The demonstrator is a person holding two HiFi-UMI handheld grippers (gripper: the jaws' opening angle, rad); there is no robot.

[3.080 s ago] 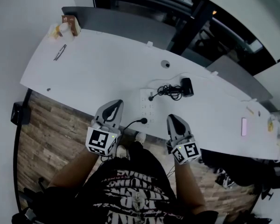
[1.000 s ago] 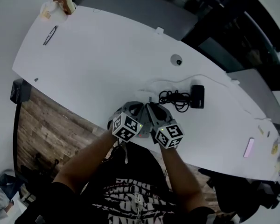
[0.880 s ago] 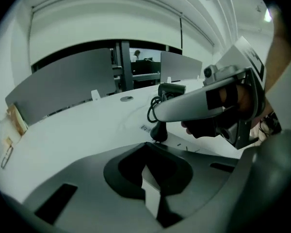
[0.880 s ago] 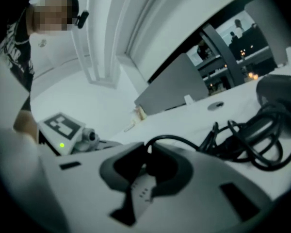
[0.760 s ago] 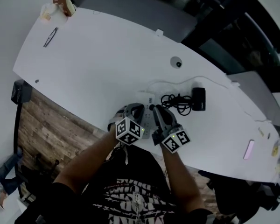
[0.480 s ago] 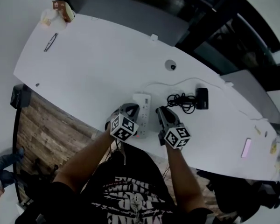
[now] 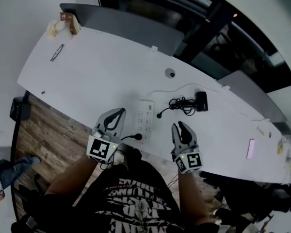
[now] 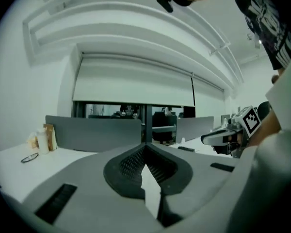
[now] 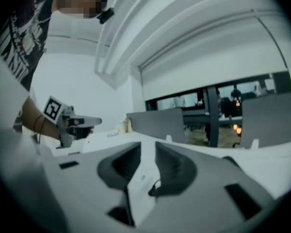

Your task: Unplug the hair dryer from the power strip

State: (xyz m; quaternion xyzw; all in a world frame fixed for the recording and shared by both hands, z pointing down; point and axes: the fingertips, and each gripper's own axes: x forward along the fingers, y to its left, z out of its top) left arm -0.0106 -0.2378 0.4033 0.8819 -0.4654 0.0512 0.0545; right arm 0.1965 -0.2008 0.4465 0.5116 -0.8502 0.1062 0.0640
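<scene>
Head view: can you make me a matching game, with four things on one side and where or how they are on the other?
1. power strip
2. glasses
3. hair dryer plug
4. left claw

A. closed, empty
B. near the far left end of the table
C. white, with rows of sockets
D. loose on the table beside the strip

Pairs: 1-C, 2-B, 3-D, 4-A

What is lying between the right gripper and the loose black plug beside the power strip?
Nothing visible. The right gripper, its jaws just opened and empty, hovers over the table; only bare tabletop lies between it and the plug.
</scene>
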